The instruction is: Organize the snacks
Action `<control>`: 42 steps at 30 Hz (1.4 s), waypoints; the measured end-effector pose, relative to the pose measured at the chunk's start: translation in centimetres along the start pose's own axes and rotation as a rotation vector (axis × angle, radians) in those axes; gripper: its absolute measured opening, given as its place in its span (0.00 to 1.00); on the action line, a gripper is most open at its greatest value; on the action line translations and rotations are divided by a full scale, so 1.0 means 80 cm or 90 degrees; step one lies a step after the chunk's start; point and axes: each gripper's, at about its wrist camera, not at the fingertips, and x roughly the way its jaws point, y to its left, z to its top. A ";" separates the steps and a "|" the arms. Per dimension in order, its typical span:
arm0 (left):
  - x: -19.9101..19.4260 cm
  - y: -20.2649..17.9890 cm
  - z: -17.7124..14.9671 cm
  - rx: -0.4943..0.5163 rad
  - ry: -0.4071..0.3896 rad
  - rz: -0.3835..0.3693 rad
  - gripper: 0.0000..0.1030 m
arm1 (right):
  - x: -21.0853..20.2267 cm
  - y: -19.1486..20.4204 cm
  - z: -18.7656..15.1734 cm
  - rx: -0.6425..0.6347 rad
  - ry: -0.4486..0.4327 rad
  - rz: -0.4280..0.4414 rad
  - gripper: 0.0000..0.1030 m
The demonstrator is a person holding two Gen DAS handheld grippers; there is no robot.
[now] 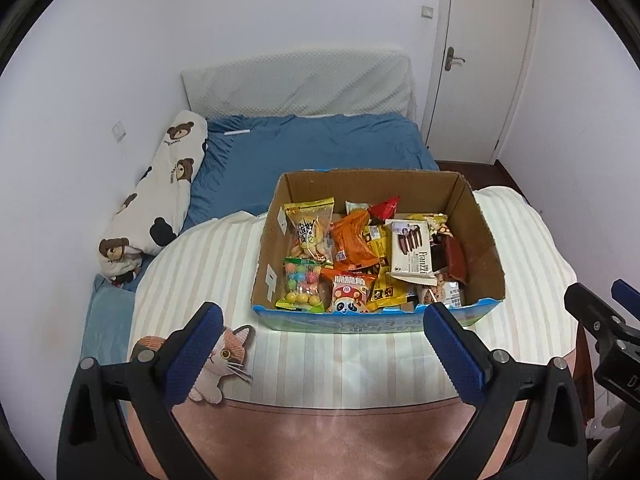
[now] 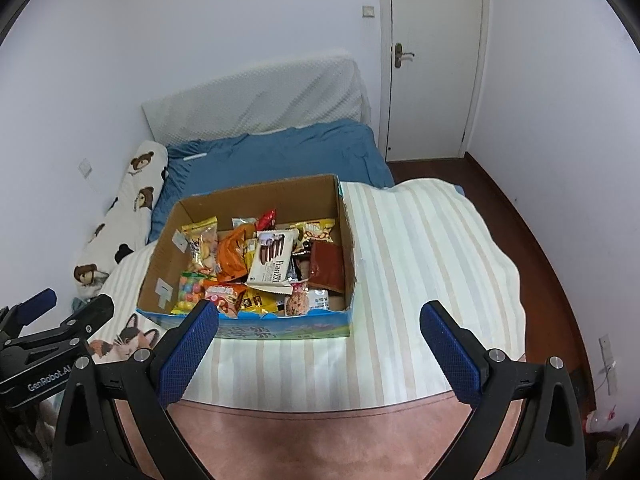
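1. snacks [image 1: 360, 256] lay heaped loose in the cardboard box [image 1: 480, 240], which sat on the striped blanket [image 1: 224, 264] at about 12 o'clock from the left gripper [image 1: 322, 322] and 11 o'clock from the right gripper [image 2: 318, 320].
2. likely risk: the franzzi wafer pack [image 2: 272, 262] rested tilted on top of other packets, so a careless pinch could have dragged its neighbours out or crushed the biscuits.
3. another risk: the box stood on soft bedding and might have tipped or slid if a wall was pushed.
4. both grippers hovered short of the near box wall, jaws spread wide, holding nothing, pointing forward and slightly down.
5. a cat picture [image 1: 224, 356] lay at 7 o'clock of the box.
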 end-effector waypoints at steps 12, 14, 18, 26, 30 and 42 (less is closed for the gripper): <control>0.022 -0.004 0.005 0.005 0.020 -0.002 1.00 | 0.036 -0.003 0.004 0.011 0.028 -0.008 1.00; 0.023 -0.004 0.006 0.004 0.021 -0.003 1.00 | 0.037 -0.003 0.004 0.011 0.029 -0.010 1.00; 0.024 -0.004 0.007 0.006 0.022 -0.004 1.00 | 0.037 -0.003 0.003 0.010 0.029 -0.011 1.00; 0.024 -0.004 0.008 0.008 0.022 -0.005 1.00 | 0.041 0.001 0.000 0.002 0.035 -0.007 1.00; 0.024 -0.005 0.007 0.007 0.023 -0.007 1.00 | 0.039 0.003 -0.002 0.001 0.036 -0.006 1.00; 0.021 -0.009 0.006 0.016 0.018 -0.009 1.00 | 0.032 0.006 -0.004 0.002 0.036 0.000 1.00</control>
